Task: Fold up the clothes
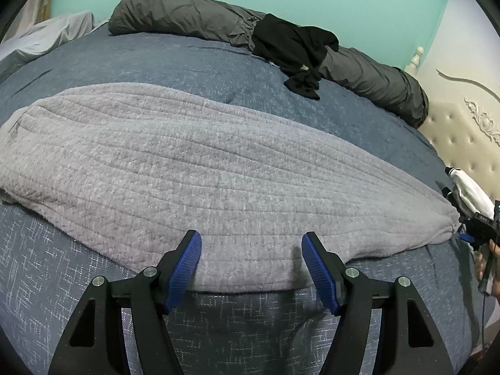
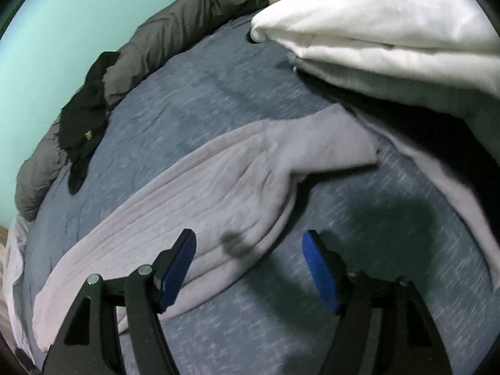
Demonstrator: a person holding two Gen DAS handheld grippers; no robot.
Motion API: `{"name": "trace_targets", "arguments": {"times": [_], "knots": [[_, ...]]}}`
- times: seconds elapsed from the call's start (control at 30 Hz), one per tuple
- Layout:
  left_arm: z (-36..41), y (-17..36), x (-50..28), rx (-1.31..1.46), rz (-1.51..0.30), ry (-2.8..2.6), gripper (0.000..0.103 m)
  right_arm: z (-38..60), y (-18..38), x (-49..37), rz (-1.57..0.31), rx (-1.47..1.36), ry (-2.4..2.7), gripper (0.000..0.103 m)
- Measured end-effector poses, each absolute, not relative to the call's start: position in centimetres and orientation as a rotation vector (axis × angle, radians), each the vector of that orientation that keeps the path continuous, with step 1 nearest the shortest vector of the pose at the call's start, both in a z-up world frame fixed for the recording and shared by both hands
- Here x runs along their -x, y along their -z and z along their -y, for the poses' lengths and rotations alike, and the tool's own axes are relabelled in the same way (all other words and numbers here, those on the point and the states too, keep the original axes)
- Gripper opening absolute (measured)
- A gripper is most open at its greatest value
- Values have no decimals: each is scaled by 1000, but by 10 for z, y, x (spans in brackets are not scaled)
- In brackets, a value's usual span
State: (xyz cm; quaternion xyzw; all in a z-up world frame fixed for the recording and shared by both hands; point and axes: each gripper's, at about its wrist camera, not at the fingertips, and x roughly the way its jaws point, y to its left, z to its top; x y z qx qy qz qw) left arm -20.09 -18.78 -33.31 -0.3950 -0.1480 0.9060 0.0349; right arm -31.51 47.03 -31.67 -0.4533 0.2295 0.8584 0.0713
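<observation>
Both hand-held grippers, left (image 1: 251, 251) & right (image 2: 250, 250), gape empty. Grey garment (image 1: 193, 168) lies flat mid-frame on bed (image 1: 62, 281), prob. laid out for next fold.

A grey ribbed knit garment (image 1: 193, 168) lies spread flat across the blue bedspread in front of me, its long side running left to right and its near hem just under my fingers. Toward my right, one end narrows and lies rumpled, with a flap folded over. A black garment (image 1: 297, 53) sits crumpled at the bed's far edge.
</observation>
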Motion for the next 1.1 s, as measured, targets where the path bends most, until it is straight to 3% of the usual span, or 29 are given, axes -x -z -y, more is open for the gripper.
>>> {"name": "trace_targets", "arguments": {"times": [0.27, 0.53, 0.6, 0.67, 0.73, 0.87, 1.1], "knots": [[189, 335, 201, 1215, 464, -2781, 71, -493, 336, 345, -787, 1385, -2535, 72], [187, 336, 202, 1217, 450, -2785, 71, -487, 336, 372, -695, 1351, -2581, 71], [187, 336, 202, 1219, 446, -2786, 71, -486, 336, 377, -691, 1344, -2598, 63], [187, 336, 202, 1220, 443, -2787, 71, -483, 335, 379, -676, 1354, -2630, 34], [187, 336, 203, 1218, 445, -2787, 71, -479, 329, 379, -650, 1351, -2662, 19], [187, 336, 201, 1211, 445, -2786, 71, -464, 298, 373, -574, 1290, -2765, 13], [189, 327, 196, 1178, 457, -2796, 71, -453, 213, 371, -461, 1171, -2911, 11]]}}
